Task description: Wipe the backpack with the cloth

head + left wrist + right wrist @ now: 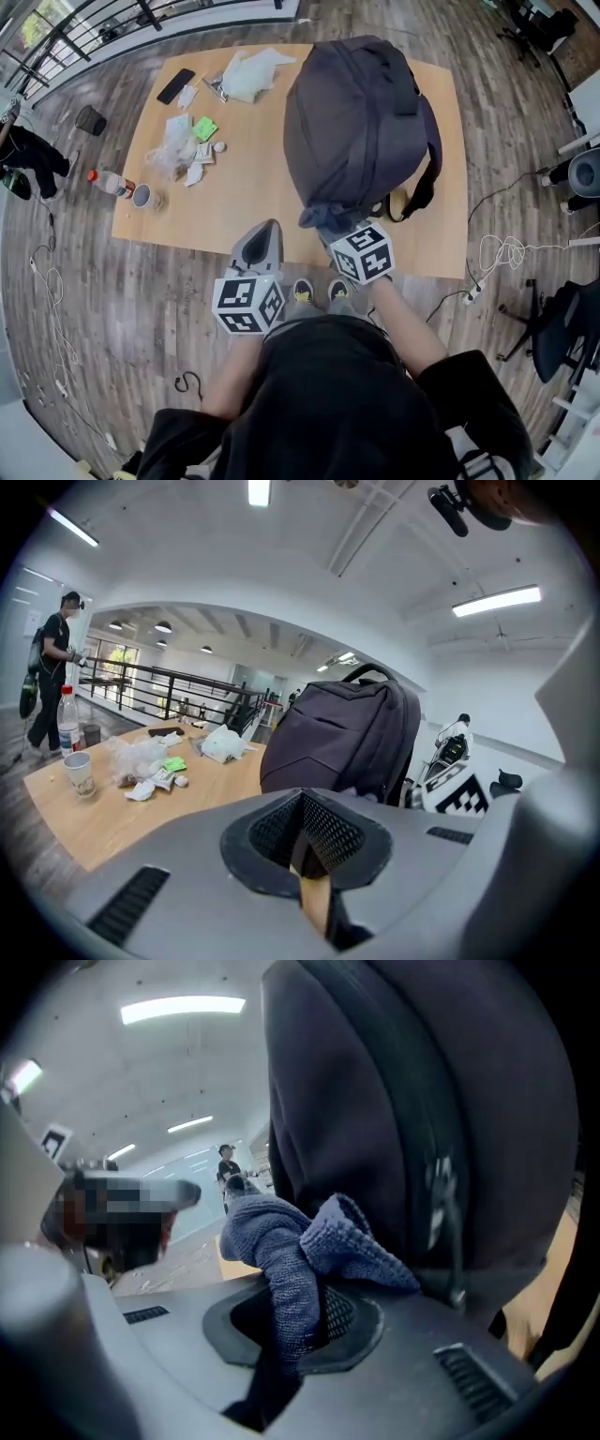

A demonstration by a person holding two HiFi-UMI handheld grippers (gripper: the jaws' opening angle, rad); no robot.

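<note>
The backpack (361,122) stood on the worktop (253,197), right of centre in the head view, with its long axis running from the near edge toward the top of the frame. The right gripper (300,1312) had its fingers closed on the bunched cloth (291,1241). The cloth sat directly against the backpack's lower end and seemed to touch it, so the surface to be wiped lay straight ahead of those fingers and upward in the frame. The left gripper (305,841) was lower left of the backpack, over the worktop's near edge, its fingers closed on nothing. The right hand was clearly the nearer.
</note>
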